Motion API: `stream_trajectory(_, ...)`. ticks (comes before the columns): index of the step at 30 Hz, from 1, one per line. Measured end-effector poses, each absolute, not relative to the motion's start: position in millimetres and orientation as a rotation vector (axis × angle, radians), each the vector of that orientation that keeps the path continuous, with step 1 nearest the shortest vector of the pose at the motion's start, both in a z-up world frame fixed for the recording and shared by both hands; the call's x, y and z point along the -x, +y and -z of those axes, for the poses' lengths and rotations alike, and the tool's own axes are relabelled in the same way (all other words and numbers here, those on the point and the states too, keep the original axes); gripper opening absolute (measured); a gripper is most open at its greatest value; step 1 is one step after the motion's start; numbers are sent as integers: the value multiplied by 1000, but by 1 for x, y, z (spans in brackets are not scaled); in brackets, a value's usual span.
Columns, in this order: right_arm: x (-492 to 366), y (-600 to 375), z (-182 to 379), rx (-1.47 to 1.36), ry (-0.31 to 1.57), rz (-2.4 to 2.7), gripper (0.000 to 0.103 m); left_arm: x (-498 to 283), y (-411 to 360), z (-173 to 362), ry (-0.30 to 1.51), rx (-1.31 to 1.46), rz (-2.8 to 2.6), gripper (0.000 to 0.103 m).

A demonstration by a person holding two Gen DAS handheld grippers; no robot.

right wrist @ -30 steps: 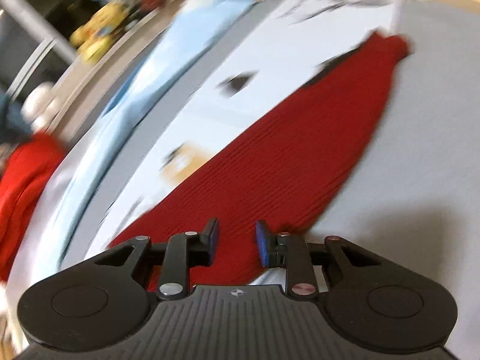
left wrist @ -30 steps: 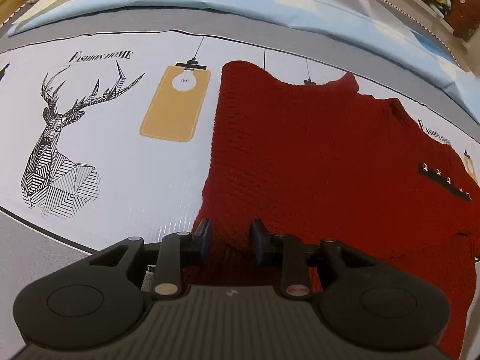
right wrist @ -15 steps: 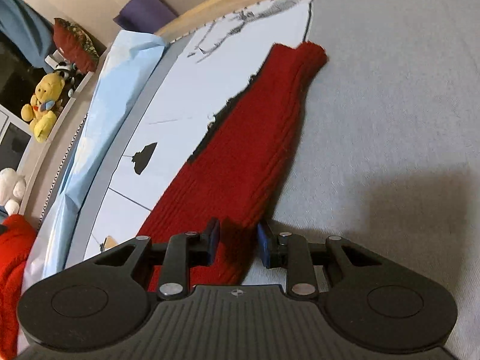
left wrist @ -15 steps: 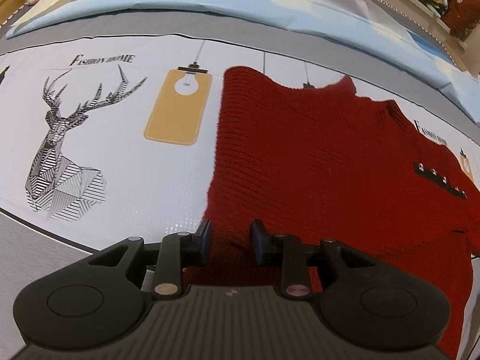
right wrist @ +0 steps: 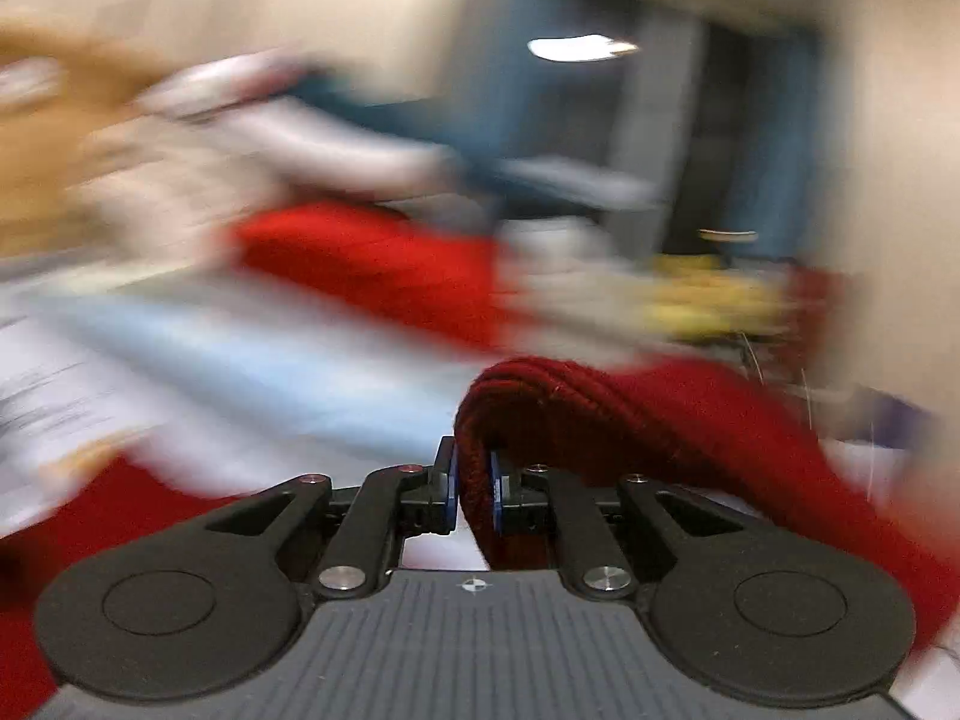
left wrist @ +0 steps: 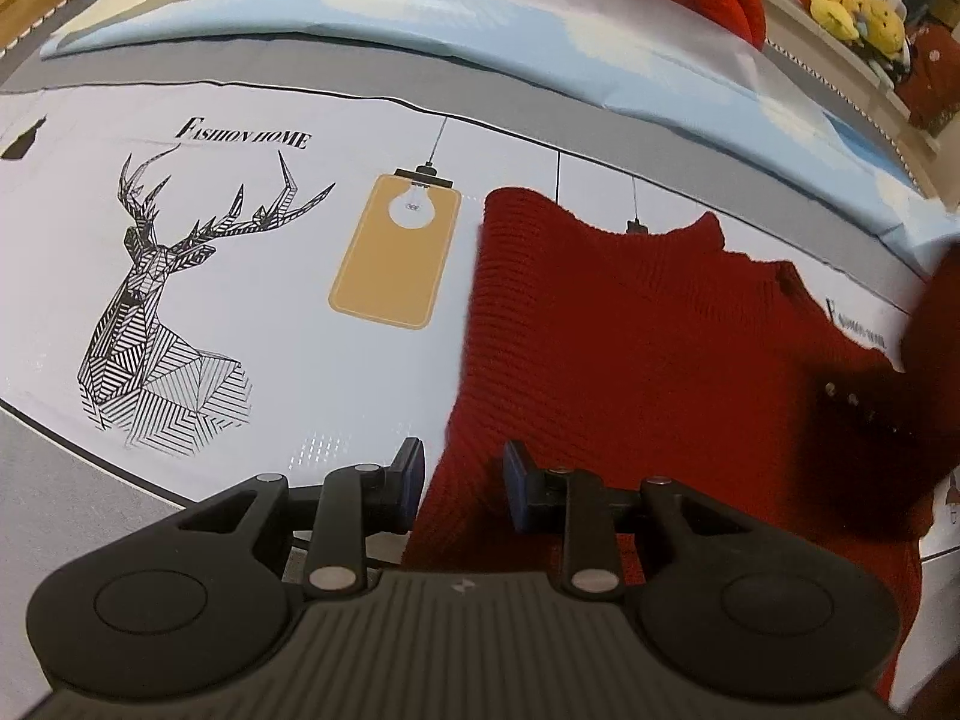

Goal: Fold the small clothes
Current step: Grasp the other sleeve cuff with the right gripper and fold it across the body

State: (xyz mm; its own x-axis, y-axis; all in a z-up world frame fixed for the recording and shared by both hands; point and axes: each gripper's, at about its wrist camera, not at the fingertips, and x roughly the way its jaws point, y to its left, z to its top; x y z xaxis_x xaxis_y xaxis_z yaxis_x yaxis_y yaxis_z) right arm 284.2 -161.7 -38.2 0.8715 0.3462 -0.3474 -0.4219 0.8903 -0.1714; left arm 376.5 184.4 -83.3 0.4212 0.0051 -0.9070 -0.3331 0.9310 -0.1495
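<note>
R tool (right wrist: 474, 483) has just closed on the sweater (left wrist: 630, 348) sleeve (right wrist: 540, 396) and swung it up off the bed (left wrist: 240, 312), so the sleeve fold's underway, while L tool (left wrist: 462, 477), jaws apart, straddles the sweater's near-left edge.

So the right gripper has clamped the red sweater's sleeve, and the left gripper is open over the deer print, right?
Not quite. The left wrist view shows the left gripper open over the edge of the red sweater; the deer print lies well off to the left. The rest holds: in the right wrist view the right gripper is clamped on the sleeve.
</note>
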Motion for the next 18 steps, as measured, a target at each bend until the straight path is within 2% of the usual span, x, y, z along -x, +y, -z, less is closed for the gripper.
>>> stream_trajectory(4,-271,-111,92,150,681,-596,14,-377,189,76,1100,366,-205,31)
stream_trajectory(6,-275,-114,94,65,824,-578,14,-376,192,73,1082,390,-204,31)
stream_trajectory(11,-284,-157,39,-195,885,-444,31,-376,199,76,1070,483,-187,31)
stream_trajectory(13,-284,-179,32,-280,838,-400,48,-376,198,79,1071,515,-182,31)
stream_trajectory(15,-287,-204,50,-345,819,-323,50,-376,194,81,1063,528,-162,31)
stream_trajectory(18,-304,-229,97,-556,991,-177,50,-378,188,84,1046,563,-121,31)
